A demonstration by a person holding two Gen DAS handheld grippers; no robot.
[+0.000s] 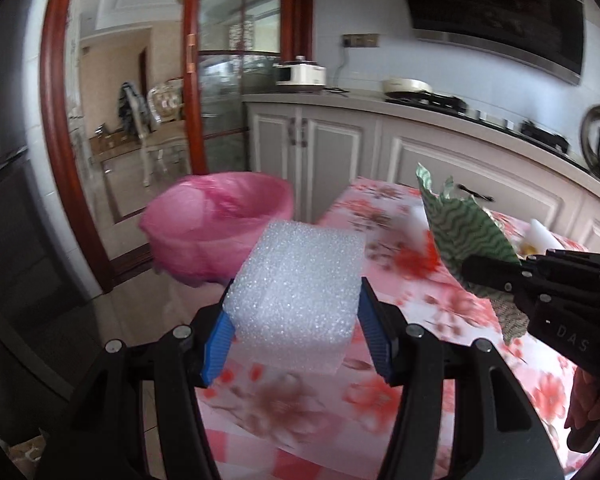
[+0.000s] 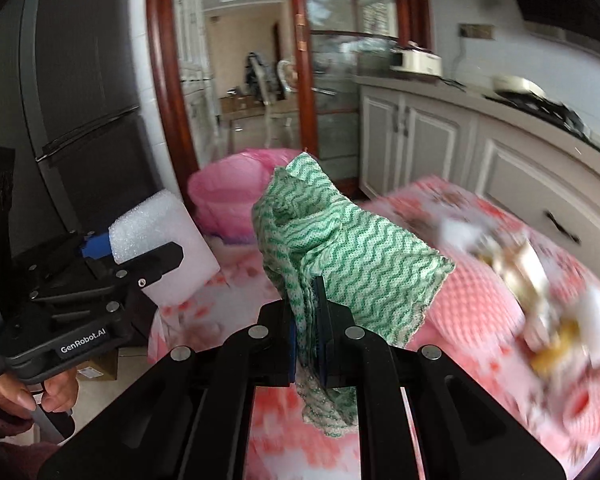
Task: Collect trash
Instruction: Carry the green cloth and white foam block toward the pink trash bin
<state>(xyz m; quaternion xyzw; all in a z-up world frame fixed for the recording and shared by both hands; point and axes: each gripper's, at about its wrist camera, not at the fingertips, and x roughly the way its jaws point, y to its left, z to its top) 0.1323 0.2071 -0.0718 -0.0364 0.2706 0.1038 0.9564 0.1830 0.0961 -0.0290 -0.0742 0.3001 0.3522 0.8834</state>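
White foam block [image 1: 296, 292] sits clamped between the blue pads [image 1: 216, 344] of the left gripper [image 1: 294, 322], its far end sticking out past the fingertips. Ahead of that gripper and a little to its left stands a bin lined with a pink bag [image 1: 220, 224], mouth open, beside the edge of a table under a pink floral cloth [image 1: 384, 396]. To its right the right gripper [image 2: 309, 332] has its jaws pressed together on a green-and-white wavy-patterned cloth [image 2: 352, 248], which bunches up above the fingers and hangs in a tail below them. From the right gripper, the pink bag lies straight ahead behind the cloth, and a blurred heap of pale and yellowish scraps [image 2: 540, 292] lies on the table to its right. Pale cabinets [image 1: 340, 140] run along behind the table.
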